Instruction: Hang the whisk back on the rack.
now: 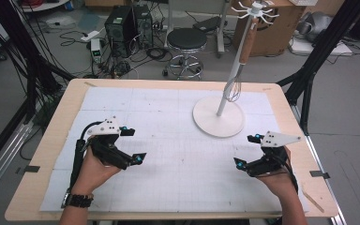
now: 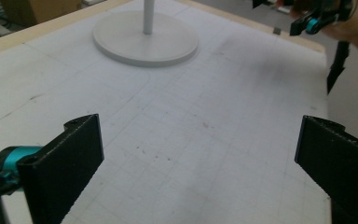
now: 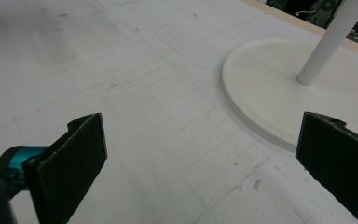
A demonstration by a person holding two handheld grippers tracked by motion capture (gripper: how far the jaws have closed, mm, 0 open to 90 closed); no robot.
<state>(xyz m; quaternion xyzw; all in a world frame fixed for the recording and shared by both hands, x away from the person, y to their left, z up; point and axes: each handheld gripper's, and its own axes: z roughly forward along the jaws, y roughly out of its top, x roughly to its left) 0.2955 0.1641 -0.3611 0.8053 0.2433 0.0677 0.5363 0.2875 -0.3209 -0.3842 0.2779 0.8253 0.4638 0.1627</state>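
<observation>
My left gripper (image 1: 133,145) hovers over the left half of the white mat (image 1: 168,159), its jaws spread wide with nothing between them. I can read no brand, label or writing anywhere; the mat carries just a faint printed grid and some scuffs. Right of centre, toward the far edge, the stand (image 1: 218,117) sits on its round white base, near neither gripper. Its pole runs upright, leaning slightly right in the high view, and ends in a crown of hooks. A whisk (image 1: 234,89) hangs from the hooks beside the pole, long axis vertical, brown handle up and wire loops pointing down just above the base. My right gripper (image 1: 246,151) hovers over the mat's right side, just below the base, jaws likewise wide apart and empty.
</observation>
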